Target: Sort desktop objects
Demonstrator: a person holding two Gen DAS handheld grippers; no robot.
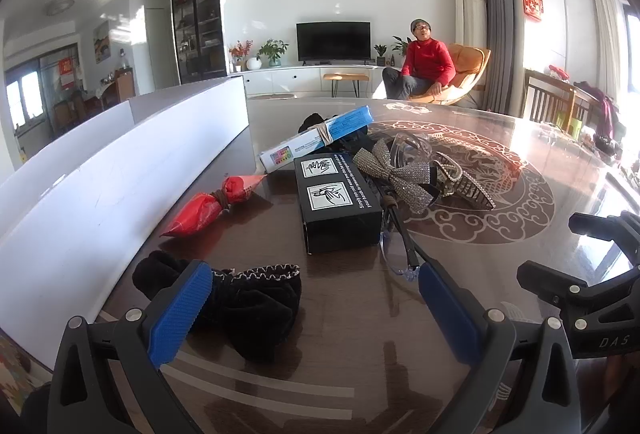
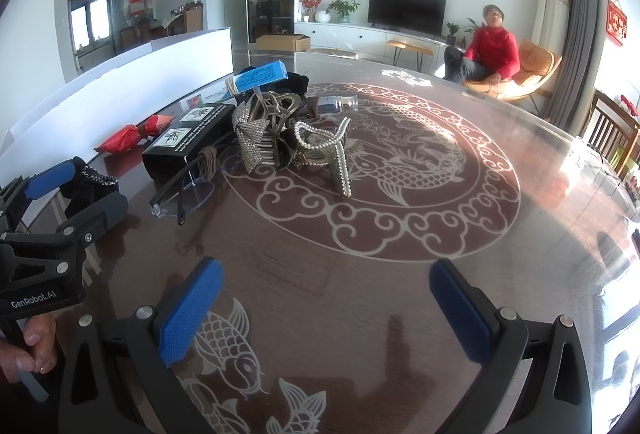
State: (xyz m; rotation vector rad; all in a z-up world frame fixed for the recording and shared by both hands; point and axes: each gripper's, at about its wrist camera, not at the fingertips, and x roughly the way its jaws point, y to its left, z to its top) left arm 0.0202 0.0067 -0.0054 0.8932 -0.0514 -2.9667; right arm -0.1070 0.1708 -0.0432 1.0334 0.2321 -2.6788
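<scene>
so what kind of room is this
Most likely a home living room: a television on a low white cabinet, an orange lounge chair and potted plants stand behind the glass-topped table being sorted.

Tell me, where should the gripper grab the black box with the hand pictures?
Grip the black box across its two long sides, coming from above. It lies flat, its narrow width fits open jaws, and the left gripper is nearest. Mind the glasses touching its right side.
</scene>
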